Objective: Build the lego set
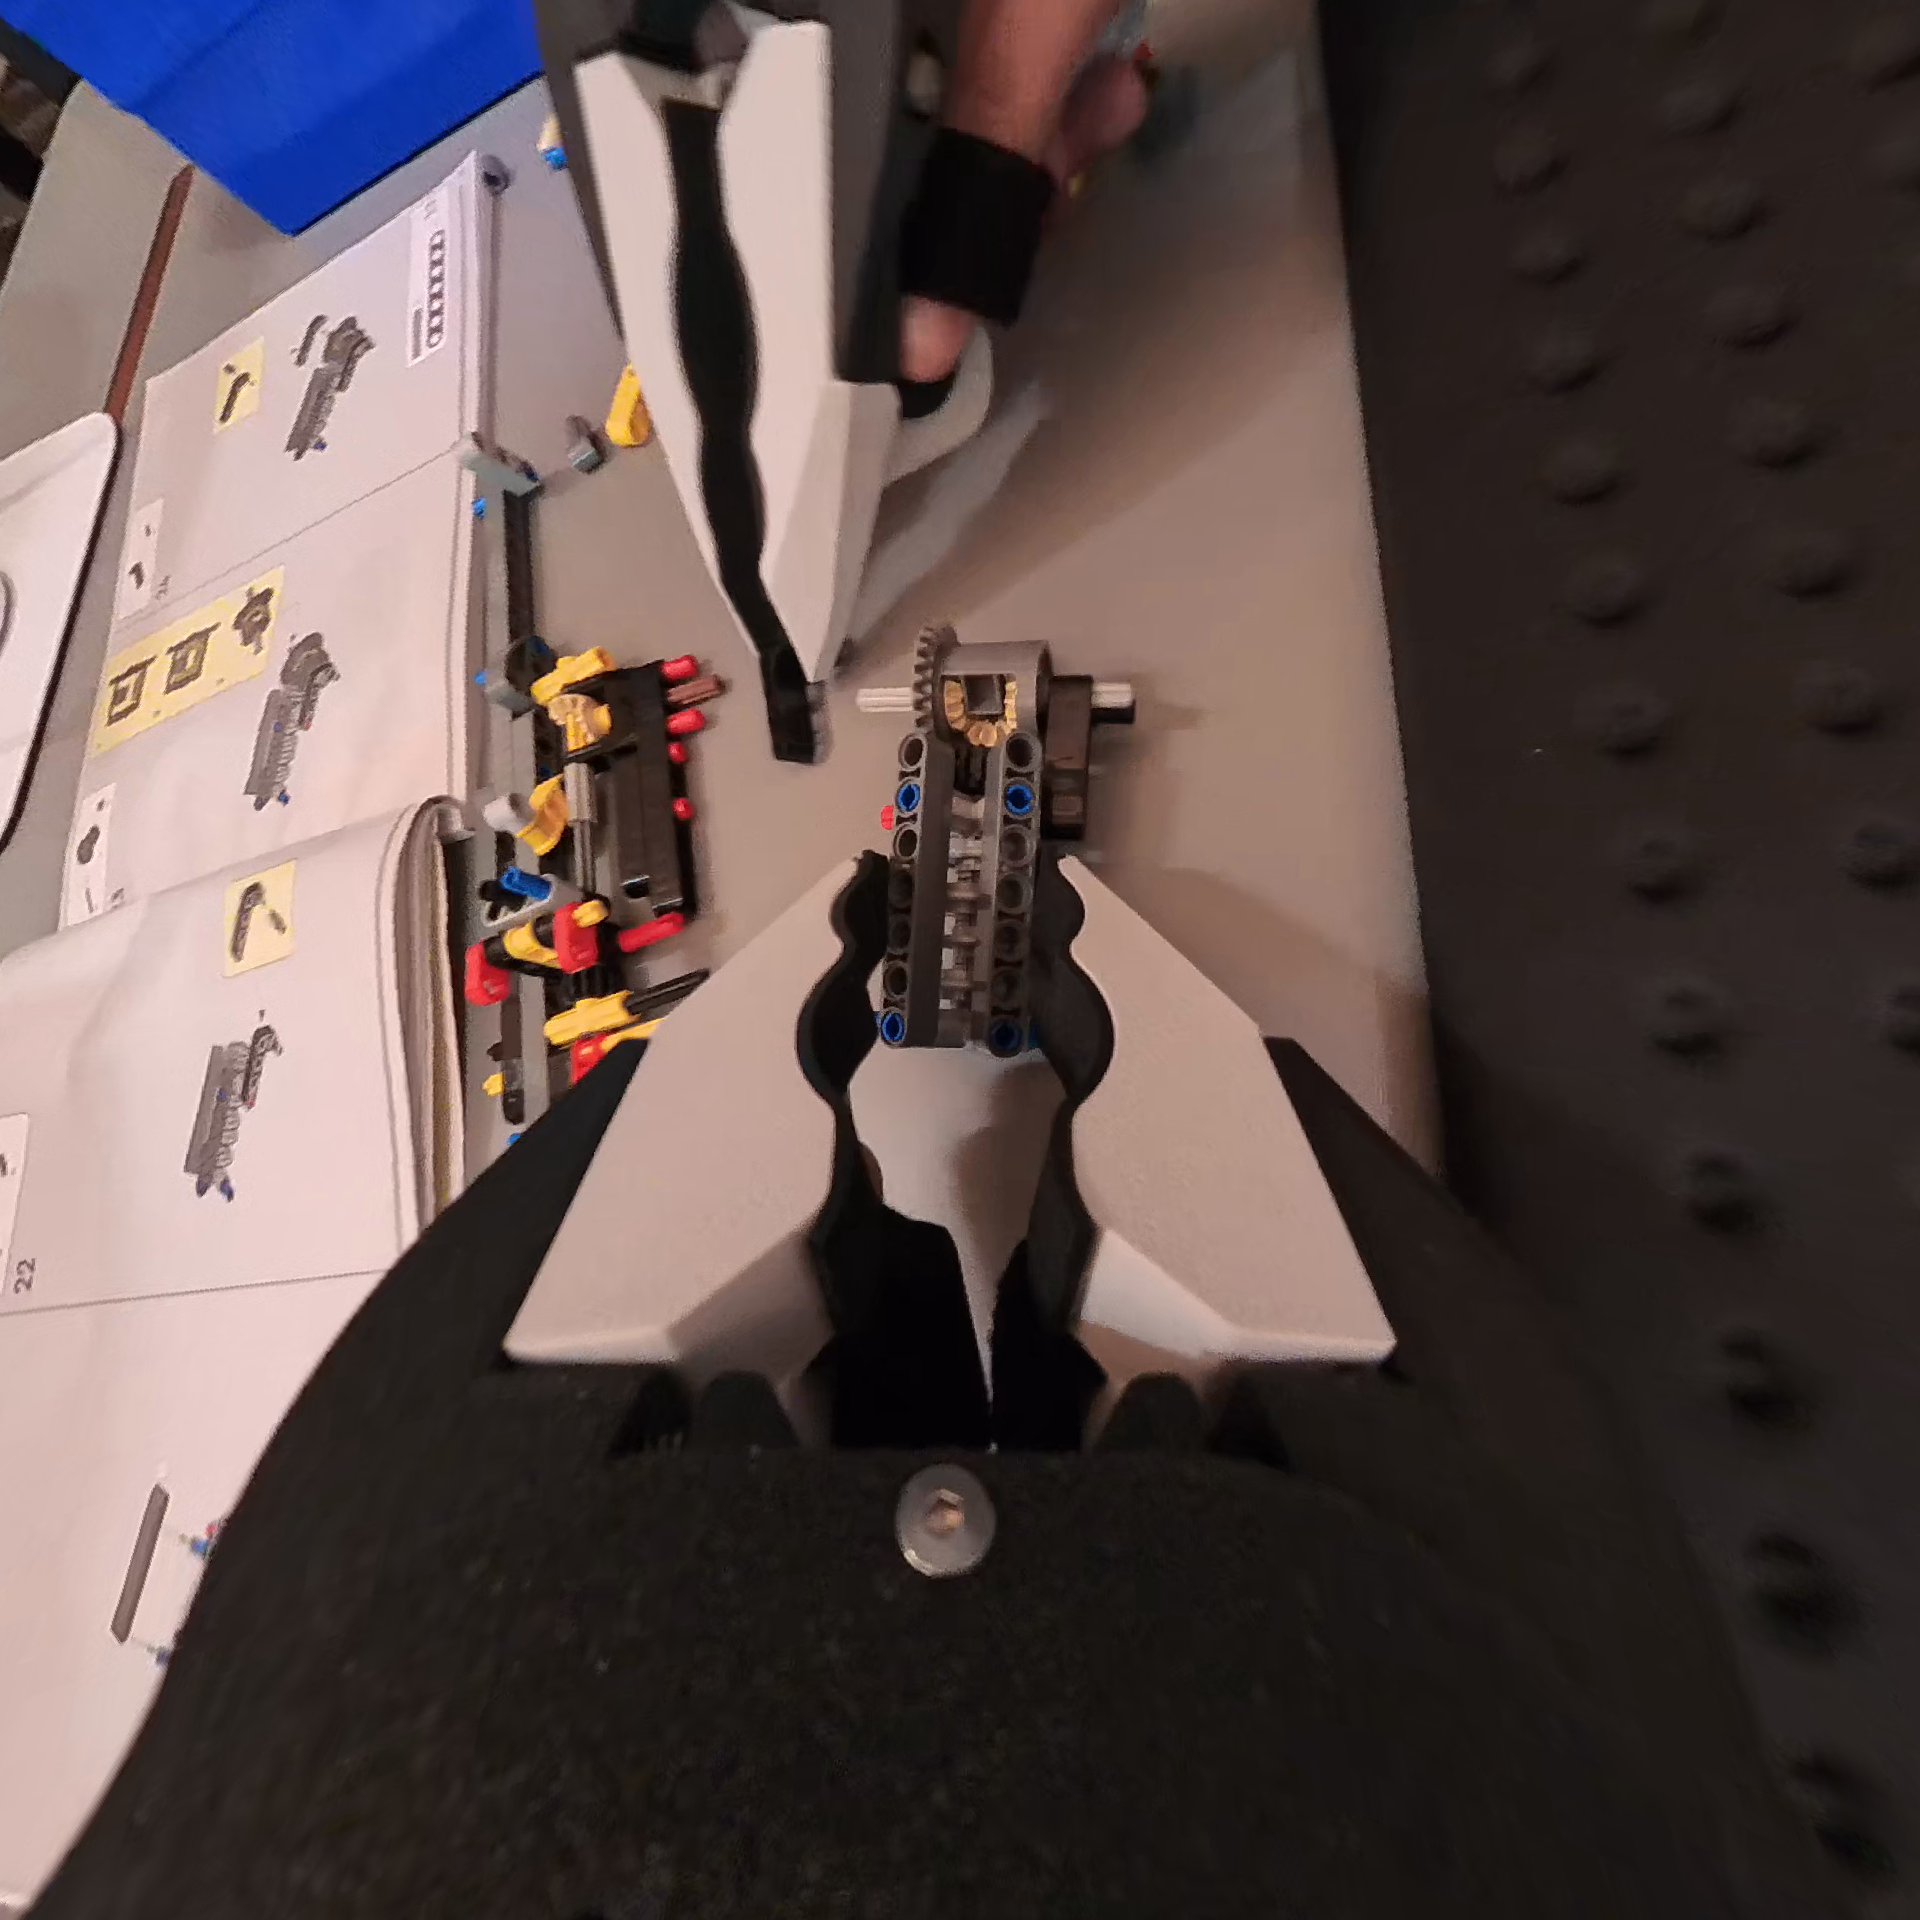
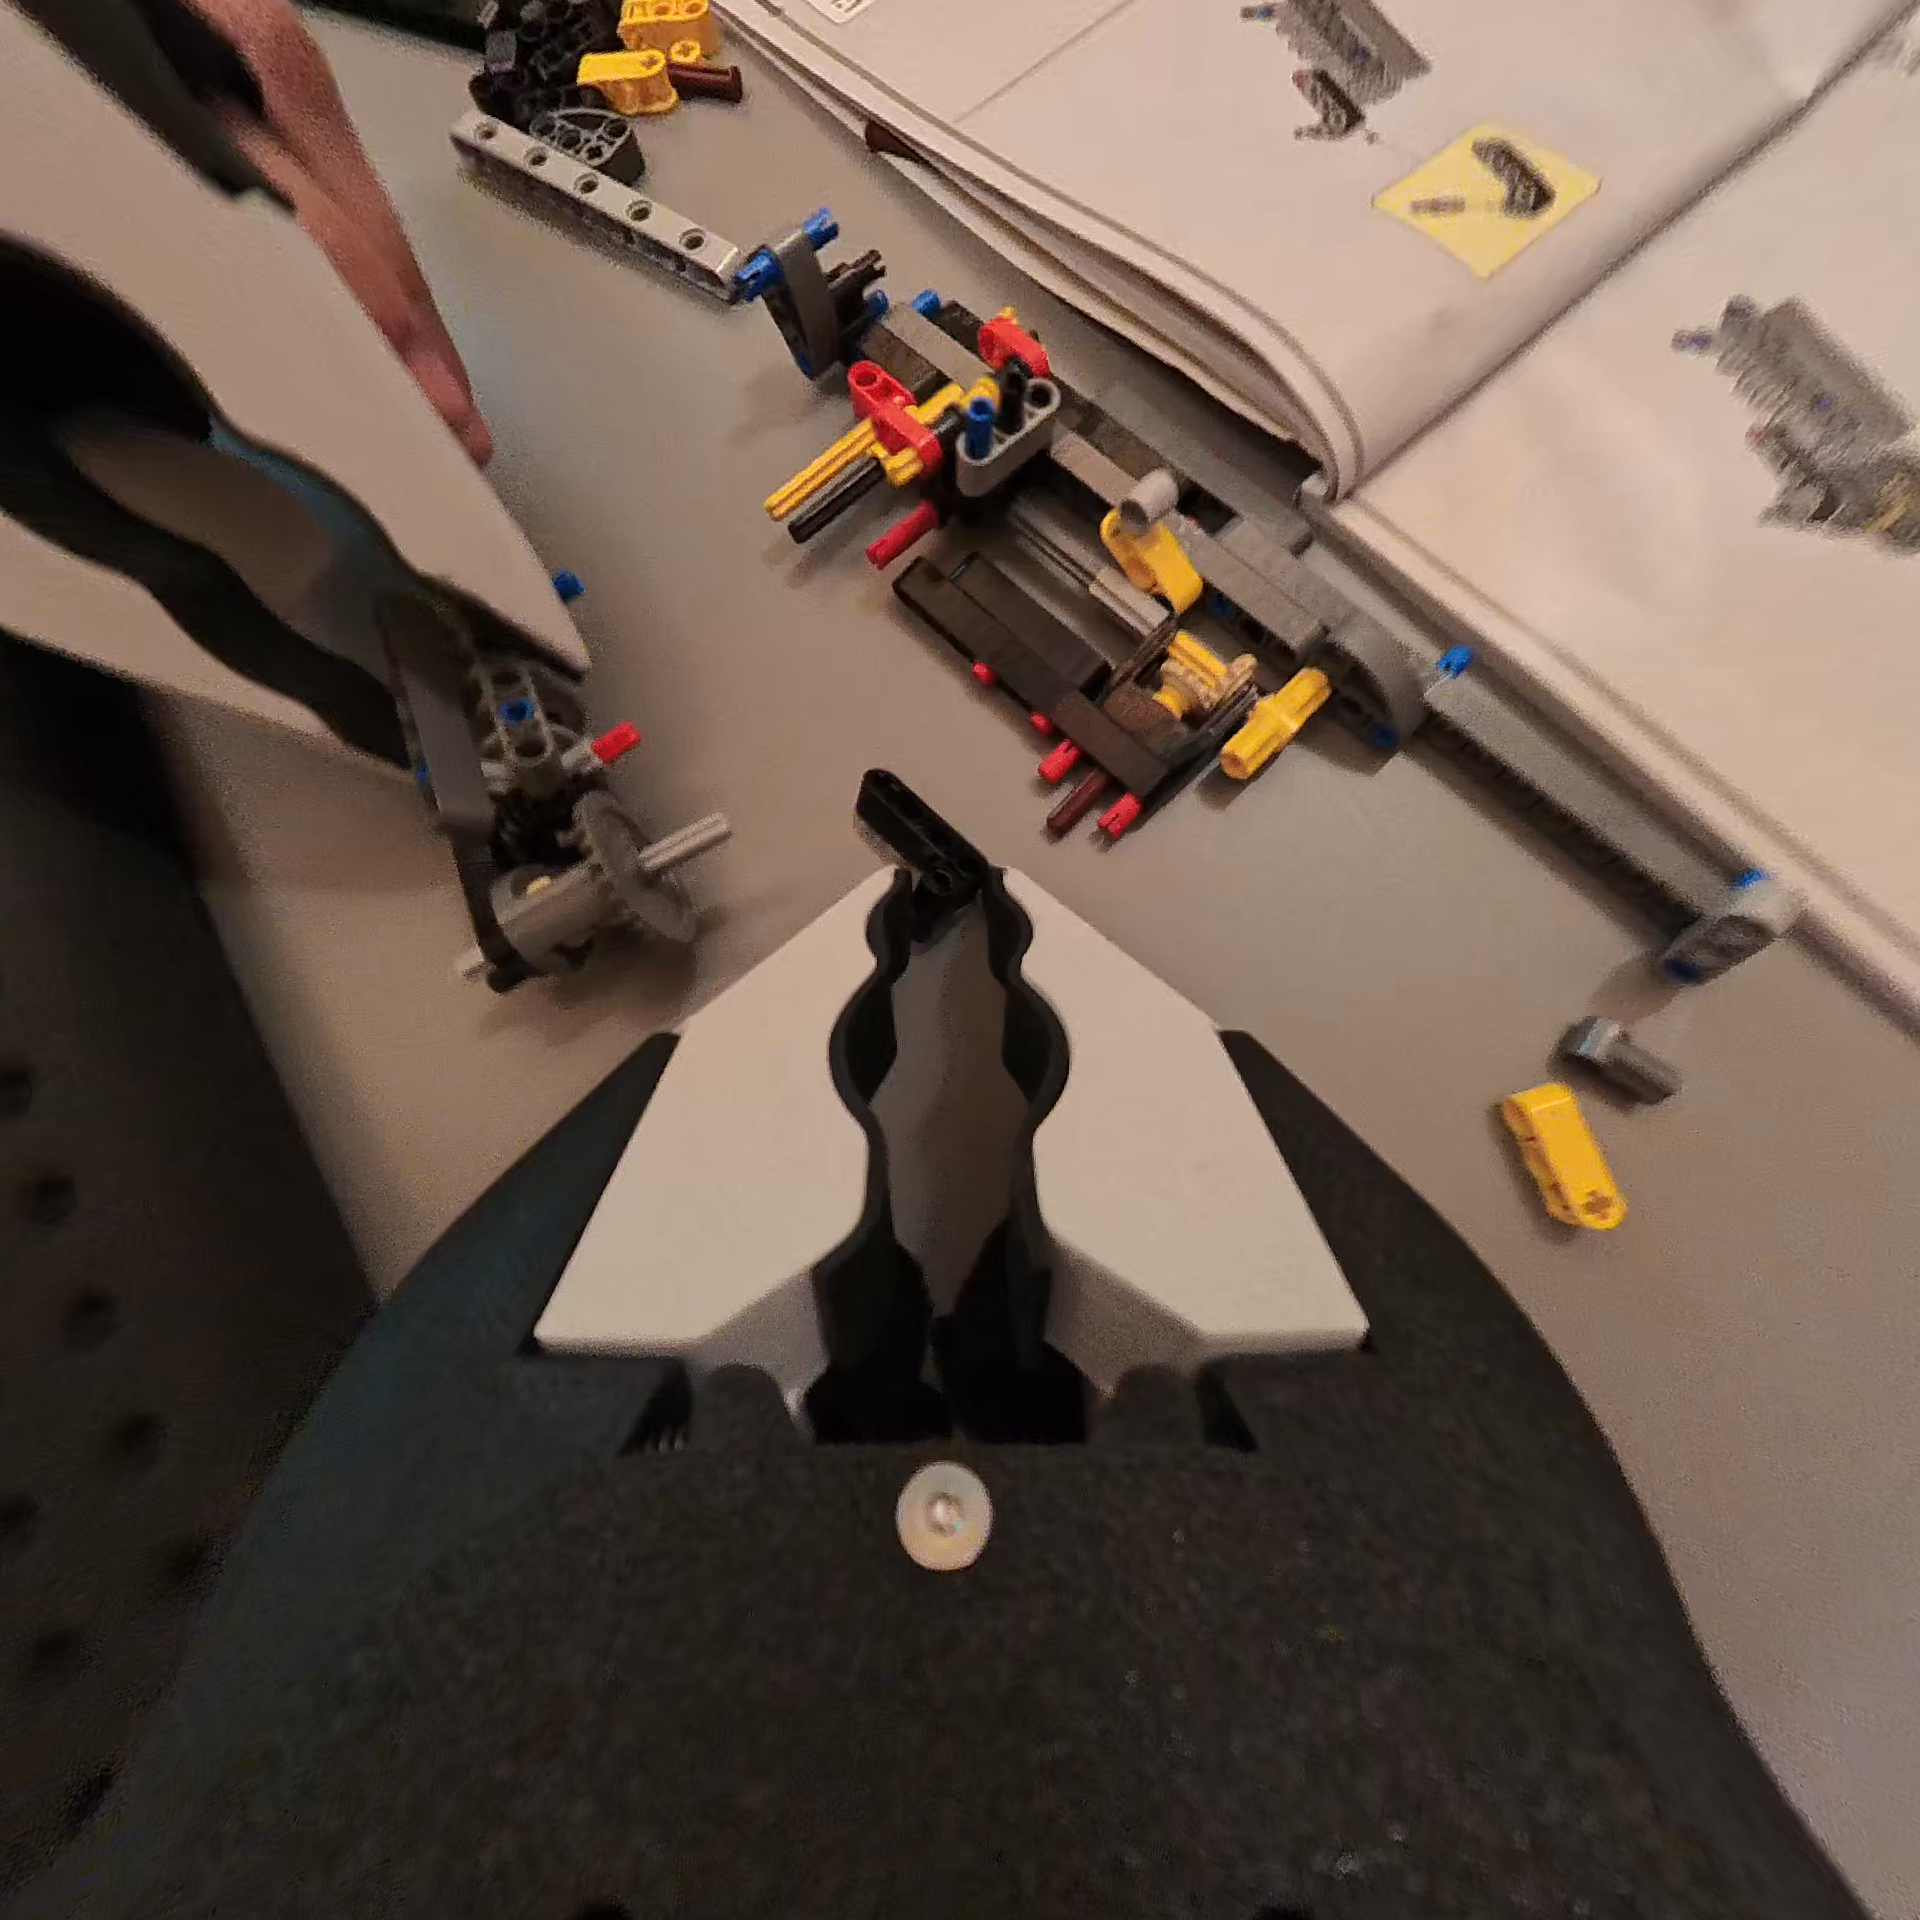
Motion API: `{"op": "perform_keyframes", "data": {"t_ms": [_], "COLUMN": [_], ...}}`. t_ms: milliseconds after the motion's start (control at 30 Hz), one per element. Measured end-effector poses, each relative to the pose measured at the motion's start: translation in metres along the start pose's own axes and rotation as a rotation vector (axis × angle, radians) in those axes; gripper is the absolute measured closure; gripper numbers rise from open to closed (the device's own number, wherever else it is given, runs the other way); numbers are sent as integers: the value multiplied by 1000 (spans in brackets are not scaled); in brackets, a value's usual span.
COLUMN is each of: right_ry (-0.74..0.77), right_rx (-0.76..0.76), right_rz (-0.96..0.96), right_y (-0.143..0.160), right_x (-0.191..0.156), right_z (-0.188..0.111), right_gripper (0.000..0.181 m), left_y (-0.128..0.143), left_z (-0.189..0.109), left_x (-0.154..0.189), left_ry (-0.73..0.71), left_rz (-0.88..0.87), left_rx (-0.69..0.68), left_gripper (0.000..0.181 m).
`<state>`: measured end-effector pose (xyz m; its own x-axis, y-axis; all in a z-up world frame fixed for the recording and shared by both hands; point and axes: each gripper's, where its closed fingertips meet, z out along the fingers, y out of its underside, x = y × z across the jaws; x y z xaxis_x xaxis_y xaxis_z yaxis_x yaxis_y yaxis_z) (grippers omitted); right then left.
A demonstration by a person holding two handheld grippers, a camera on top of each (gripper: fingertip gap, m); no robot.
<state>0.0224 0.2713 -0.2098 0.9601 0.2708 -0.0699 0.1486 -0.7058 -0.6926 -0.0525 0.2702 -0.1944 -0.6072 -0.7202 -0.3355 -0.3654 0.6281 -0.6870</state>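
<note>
My left gripper (image 1: 961, 862) is shut on a grey lego beam assembly (image 1: 961, 831) with blue pins, a gear and a tan bevel gear at its far end. It holds it just above the grey table. The same assembly shows in the right wrist view (image 2: 551, 821), gripped by the left gripper (image 2: 499, 665). My right gripper (image 2: 940, 878) is shut on a small black beam piece (image 2: 920, 826). In the left wrist view the right gripper (image 1: 800, 717) hangs just left of the assembly's gear end, holding the black piece (image 1: 798, 727).
A larger black, grey, yellow and red lego build (image 1: 613, 821) (image 2: 1101, 582) lies beside the open instruction booklet (image 1: 291, 644) (image 2: 1558, 260). Loose yellow (image 2: 1564, 1153) and grey (image 2: 1616, 1055) pieces lie on the table. A blue box (image 1: 270, 94) stands at the back. A black studded mat (image 1: 1662, 727) borders the table.
</note>
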Motion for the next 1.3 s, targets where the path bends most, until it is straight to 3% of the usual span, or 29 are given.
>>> {"op": "perform_keyframes", "data": {"t_ms": [167,333,433,633,833,1300], "right_ry": [365,438,502,548,553,664], "right_rx": [187,548,603,756,886,923], "right_rz": [-467,-814,-977,-1131,-1115,-1243], "right_y": [-28,-69,-80,-94,-105,-105], "right_x": [20,-14,-22,-41,-54,-62], "right_z": [-21,-57,-72,-90,-97,-103], "right_gripper": [169,174,174,174,174,174], "left_y": [-15,-34,-43,-69,-78,-79], "left_z": [-12,-28,-35,-59,-76,-79], "left_x": [-12,-17,-17,-16,-23,-21], "left_ry": [-1,12,22,137,205,223], "left_rz": [-114,-157,-159,-279,-380,-374], "left_rx": [104,239,293,499,620,627], "left_gripper": [155,155,155,155,155,155]}}
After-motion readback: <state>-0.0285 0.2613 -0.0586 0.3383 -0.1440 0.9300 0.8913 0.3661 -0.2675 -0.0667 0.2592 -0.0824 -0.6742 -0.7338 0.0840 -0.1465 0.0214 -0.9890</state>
